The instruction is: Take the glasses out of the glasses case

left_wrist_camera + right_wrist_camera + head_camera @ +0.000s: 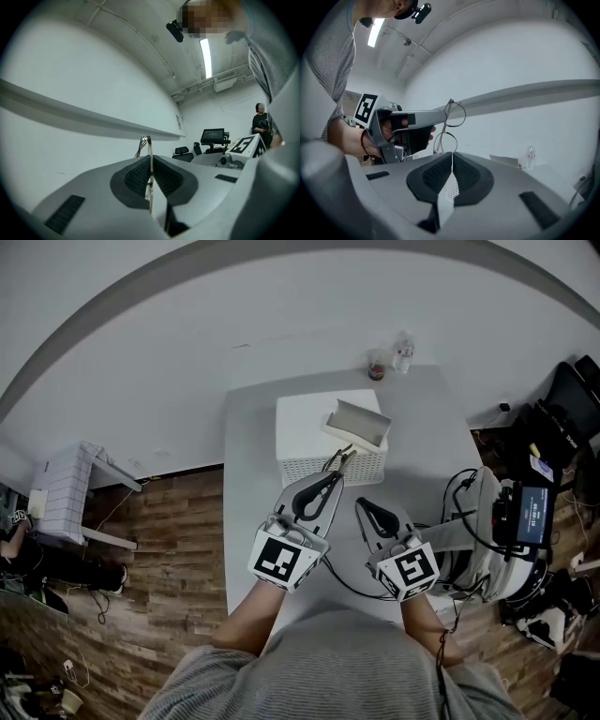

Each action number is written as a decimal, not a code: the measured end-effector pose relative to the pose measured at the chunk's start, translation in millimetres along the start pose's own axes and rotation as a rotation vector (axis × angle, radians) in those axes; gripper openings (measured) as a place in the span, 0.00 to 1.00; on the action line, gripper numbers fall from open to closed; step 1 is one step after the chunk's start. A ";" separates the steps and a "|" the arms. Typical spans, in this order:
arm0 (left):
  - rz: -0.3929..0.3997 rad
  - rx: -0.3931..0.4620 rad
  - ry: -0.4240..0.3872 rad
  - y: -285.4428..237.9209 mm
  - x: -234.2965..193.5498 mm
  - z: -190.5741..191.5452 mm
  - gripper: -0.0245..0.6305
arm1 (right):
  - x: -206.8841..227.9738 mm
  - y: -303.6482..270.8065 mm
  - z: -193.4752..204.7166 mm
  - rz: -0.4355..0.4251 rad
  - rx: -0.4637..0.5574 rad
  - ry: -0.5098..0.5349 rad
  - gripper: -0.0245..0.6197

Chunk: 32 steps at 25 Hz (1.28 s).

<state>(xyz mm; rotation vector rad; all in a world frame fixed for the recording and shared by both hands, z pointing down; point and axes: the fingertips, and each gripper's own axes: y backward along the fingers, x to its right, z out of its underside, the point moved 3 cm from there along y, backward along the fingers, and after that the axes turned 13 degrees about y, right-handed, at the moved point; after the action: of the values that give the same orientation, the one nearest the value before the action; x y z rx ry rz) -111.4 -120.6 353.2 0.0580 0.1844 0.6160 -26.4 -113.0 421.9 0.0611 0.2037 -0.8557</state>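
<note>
My left gripper is shut on a pair of thin wire-rimmed glasses, held in the air just in front of the white perforated box. In the left gripper view the frame stands edge-on, pinched between the dark pads. The right gripper view shows the glasses hanging from the left gripper's tip, lenses round. The open glasses case lies on top of the box, apart from the glasses. My right gripper is shut on nothing, low over the table beside the left one.
The grey table carries the box, plus a small clear bottle and a red cup at its far edge. A stand with a screen and cables crowds the right side. Wooden floor lies to the left.
</note>
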 end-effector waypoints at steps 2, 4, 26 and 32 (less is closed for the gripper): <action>-0.004 0.004 0.004 7.1 4.4 -0.7 0.07 | -2.0 1.2 -3.3 -0.001 0.007 0.005 0.06; -0.010 0.002 0.003 13.6 8.6 0.7 0.07 | -2.9 2.7 -7.9 0.000 0.017 0.003 0.06; -0.083 -0.021 0.045 41.4 9.4 26.7 0.07 | -9.9 10.3 -41.6 -0.008 0.076 -0.008 0.06; -0.073 -0.027 0.041 39.4 11.1 27.0 0.07 | -8.1 11.0 -36.7 0.002 0.029 -0.009 0.06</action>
<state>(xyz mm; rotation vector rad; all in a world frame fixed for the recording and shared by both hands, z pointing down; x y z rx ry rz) -119.8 -82.1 382.3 0.0125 0.2170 0.5471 -28.9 -94.9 387.2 0.0840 0.1827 -0.8570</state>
